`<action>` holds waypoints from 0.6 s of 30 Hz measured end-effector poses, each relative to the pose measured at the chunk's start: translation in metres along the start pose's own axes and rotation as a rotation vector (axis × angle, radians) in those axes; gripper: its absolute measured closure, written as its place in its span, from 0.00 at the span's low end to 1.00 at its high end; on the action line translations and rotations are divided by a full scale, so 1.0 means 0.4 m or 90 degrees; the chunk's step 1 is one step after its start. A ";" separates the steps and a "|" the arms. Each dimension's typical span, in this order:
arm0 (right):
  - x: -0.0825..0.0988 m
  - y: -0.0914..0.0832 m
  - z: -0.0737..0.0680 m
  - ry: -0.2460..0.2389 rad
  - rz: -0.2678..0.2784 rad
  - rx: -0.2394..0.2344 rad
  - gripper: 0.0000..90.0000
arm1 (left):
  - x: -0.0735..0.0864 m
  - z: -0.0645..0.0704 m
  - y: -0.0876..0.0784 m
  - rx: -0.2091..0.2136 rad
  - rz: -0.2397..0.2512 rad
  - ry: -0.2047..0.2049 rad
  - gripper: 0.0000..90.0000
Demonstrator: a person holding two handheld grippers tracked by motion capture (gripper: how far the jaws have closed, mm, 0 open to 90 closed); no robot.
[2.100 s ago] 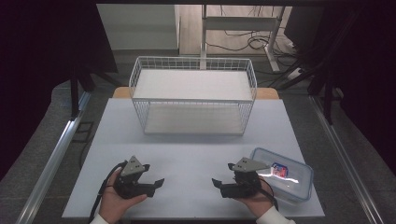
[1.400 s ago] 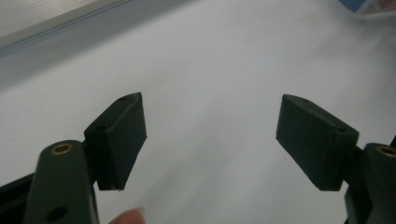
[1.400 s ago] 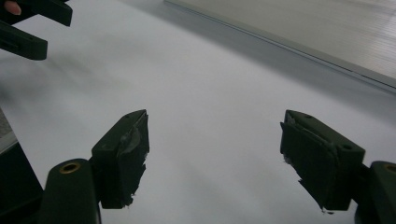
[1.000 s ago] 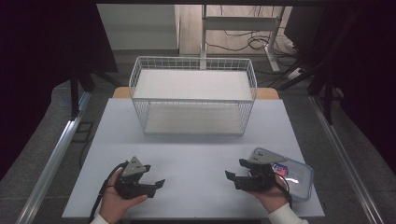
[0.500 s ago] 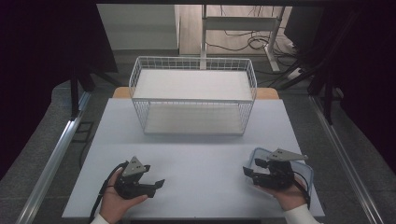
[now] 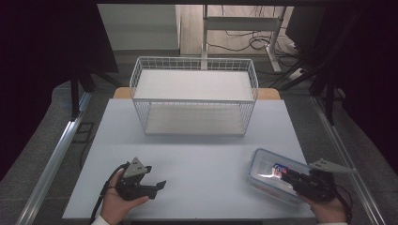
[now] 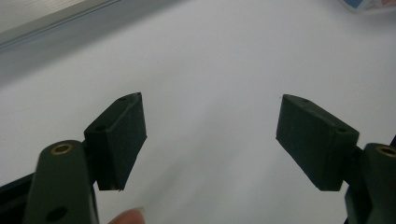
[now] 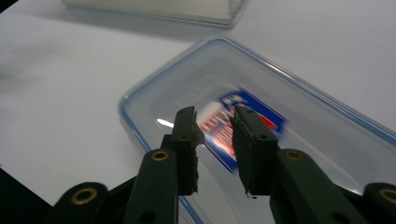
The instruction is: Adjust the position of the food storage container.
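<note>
A clear plastic box with a blue-rimmed lid (image 6: 261, 165) lies at the table's front right, and a blue and red packet (image 6: 280, 169) shows through the lid. My right gripper (image 6: 287, 176) hovers over the box from the right, pointing left. In the right gripper view the lid (image 8: 299, 79) and the packet (image 8: 264, 112) lie just beyond my right gripper (image 8: 212, 112). Its jaws have just been closing and now stand a narrow gap apart with nothing between them. My left gripper (image 6: 158, 184) rests at the front left, open wide over bare table (image 7: 210, 100).
A white wire basket (image 6: 195, 100) stands at the middle back of the white table (image 6: 197, 150), its bottom edge (image 8: 154, 8) also in the right gripper view. Metal rails run along both table sides, and dark curtains stand beyond them.
The right hand has swung rightward from the front middle of the table to over the clear box, and its jaws have narrowed. The left hand has stayed put.
</note>
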State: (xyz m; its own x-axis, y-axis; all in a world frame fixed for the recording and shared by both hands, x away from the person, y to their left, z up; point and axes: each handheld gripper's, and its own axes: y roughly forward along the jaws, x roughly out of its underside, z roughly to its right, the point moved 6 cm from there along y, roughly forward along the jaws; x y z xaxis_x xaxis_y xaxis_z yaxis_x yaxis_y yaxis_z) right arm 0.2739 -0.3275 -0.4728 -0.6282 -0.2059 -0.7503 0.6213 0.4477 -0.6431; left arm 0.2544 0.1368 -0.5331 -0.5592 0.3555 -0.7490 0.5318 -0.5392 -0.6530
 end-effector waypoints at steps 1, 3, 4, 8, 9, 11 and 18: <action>0.005 -0.010 0.012 0.003 0.000 0.010 0.82 | 0.000 0.000 0.001 0.000 -0.001 0.001 0.27; 0.015 -0.028 0.035 0.009 -0.004 0.032 0.86 | 0.000 0.001 0.003 0.002 -0.002 0.001 0.27; 0.019 -0.036 0.046 0.010 -0.004 0.040 0.89 | 0.001 0.003 0.004 0.003 -0.003 0.001 0.27; 0.037 -0.061 0.083 0.003 -0.028 0.085 0.97 | 0.000 0.004 0.002 0.003 -0.003 0.002 0.27; 0.037 -0.061 0.083 0.003 -0.028 0.085 0.97 | 0.000 0.004 0.002 0.003 -0.003 0.002 0.27; 0.044 -0.071 0.099 0.014 -0.034 0.102 0.98 | 0.000 0.004 0.002 0.002 -0.002 0.001 0.27; 0.070 -0.087 0.161 0.048 -0.063 0.173 0.98 | 0.000 0.004 0.003 0.003 -0.004 0.003 0.27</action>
State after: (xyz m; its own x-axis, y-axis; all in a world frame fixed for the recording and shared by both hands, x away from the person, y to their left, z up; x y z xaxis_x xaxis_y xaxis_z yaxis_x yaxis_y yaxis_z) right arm 0.2647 -0.4048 -0.4814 -0.7184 -0.1678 -0.6751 0.6518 0.1765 -0.7375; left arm 0.2539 0.1349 -0.5337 -0.5598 0.3618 -0.7455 0.5256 -0.5404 -0.6570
